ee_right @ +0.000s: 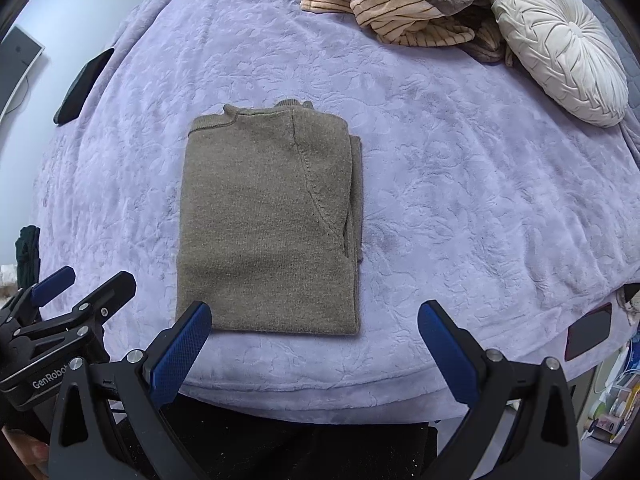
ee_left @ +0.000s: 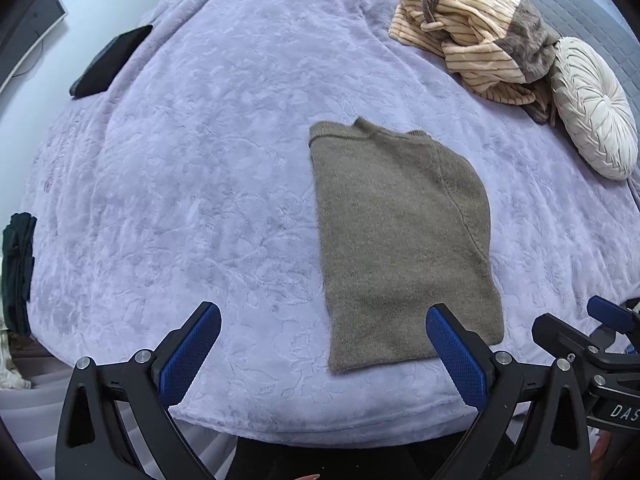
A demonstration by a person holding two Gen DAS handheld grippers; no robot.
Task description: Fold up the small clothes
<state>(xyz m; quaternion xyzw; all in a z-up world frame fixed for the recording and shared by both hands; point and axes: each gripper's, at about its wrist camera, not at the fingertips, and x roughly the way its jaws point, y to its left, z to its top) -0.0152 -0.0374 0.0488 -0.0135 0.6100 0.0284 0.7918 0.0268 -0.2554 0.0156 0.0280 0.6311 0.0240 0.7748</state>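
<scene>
A brown knit sweater (ee_left: pixel 400 240) lies folded into a narrow rectangle on the lavender bedspread (ee_left: pixel 200 180), neck away from me. It also shows in the right wrist view (ee_right: pixel 268 224). My left gripper (ee_left: pixel 322 330) is open and empty, hovering at the sweater's near left corner. My right gripper (ee_right: pixel 314 326) is open and empty just above the sweater's near edge. The right gripper shows at the right edge of the left wrist view (ee_left: pixel 592 336); the left gripper shows at the left of the right wrist view (ee_right: pixel 72 292).
A crumpled striped peach garment (ee_left: pixel 472 36) (ee_right: pixel 392 4) and a round white cushion (ee_left: pixel 592 108) (ee_right: pixel 560 44) lie at the far right. A black flat object (ee_left: pixel 108 64) (ee_right: pixel 82 88) lies far left. A dark phone (ee_right: pixel 588 330) sits near the bed's right edge.
</scene>
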